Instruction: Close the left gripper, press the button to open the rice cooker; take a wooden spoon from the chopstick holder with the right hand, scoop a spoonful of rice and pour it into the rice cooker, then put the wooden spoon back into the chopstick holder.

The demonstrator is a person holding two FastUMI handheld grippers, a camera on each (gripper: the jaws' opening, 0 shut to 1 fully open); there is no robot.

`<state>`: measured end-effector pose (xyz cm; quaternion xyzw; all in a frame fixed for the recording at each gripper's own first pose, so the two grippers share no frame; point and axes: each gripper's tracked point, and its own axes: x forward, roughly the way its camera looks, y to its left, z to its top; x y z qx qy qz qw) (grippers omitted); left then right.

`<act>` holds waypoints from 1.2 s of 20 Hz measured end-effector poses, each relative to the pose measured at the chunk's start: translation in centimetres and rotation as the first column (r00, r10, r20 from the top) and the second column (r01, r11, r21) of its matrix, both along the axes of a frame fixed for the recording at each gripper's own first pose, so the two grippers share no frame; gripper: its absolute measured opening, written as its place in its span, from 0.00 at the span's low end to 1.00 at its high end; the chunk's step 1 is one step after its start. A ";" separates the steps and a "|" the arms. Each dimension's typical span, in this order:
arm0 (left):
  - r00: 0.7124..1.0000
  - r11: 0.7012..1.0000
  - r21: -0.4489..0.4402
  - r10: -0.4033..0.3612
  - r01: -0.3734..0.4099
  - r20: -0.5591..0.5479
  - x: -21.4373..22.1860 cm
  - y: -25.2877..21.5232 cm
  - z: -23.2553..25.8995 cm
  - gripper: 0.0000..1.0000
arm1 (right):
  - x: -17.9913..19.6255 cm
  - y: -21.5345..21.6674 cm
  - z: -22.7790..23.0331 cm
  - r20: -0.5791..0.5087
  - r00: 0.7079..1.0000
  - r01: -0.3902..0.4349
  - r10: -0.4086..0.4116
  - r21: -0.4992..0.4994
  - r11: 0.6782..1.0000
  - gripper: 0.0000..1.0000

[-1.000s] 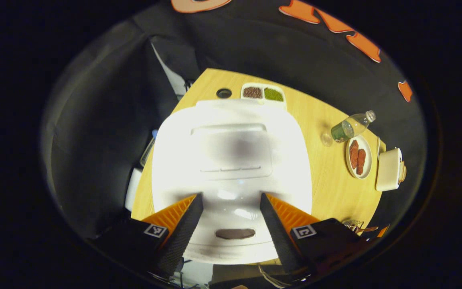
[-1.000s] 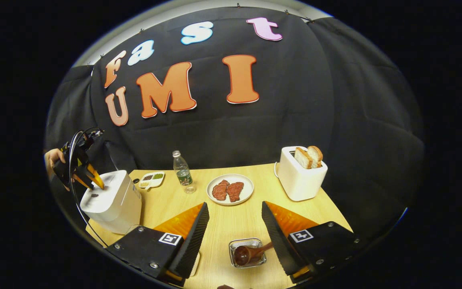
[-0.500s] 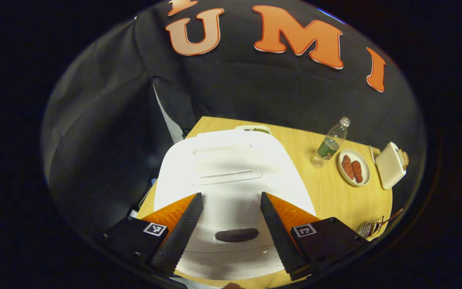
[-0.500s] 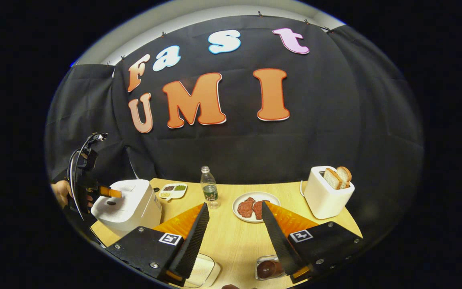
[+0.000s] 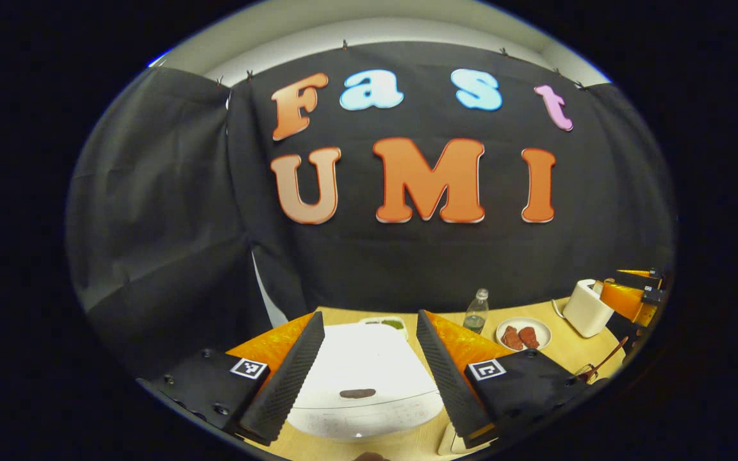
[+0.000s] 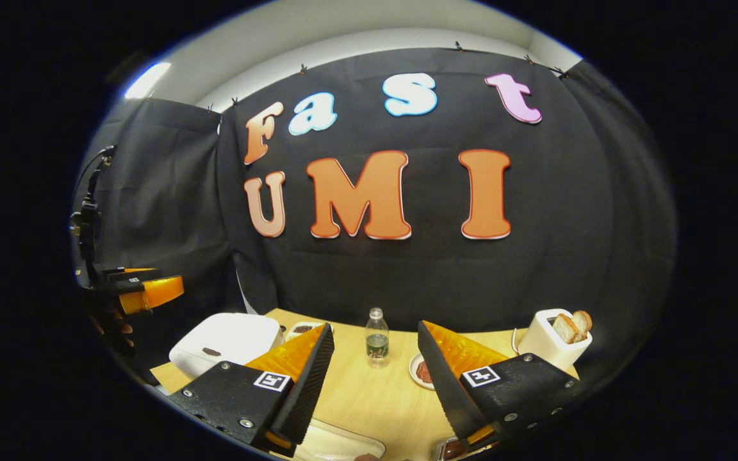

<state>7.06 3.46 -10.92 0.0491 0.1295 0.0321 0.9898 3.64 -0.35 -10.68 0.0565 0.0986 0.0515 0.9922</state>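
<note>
Step 1 not begun: rice cooker [image 5: 362, 365] lid down, button [image 5: 357, 393] unpressed.
L gripper [image 5: 369, 358] jaws apart, above cooker at table's [image 6: 369, 397] left end; next: shut jaws, drop onto button. R gripper [image 6: 369, 371] spread wide, holding nothing.

Both views dim overall, strong fisheye bend toward the edges. Bright ceiling light patch at upper left of the right gripper view. White rice cooker [image 5: 362, 365] lid is the brightest thing, slightly washed out at lower centre of the left gripper view. Table [image 6: 369, 390] evenly lit, soft shadows. Edges blurred; centre reasonably sharp.
</note>
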 end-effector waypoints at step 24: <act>0.964 0.993 -0.106 -0.025 0.055 0.264 -6.8 -2.5 6.6 1.00 | -2.5 3.6 8.9 0.248 0.968 -0.027 0.040 -0.054 0.998 0.87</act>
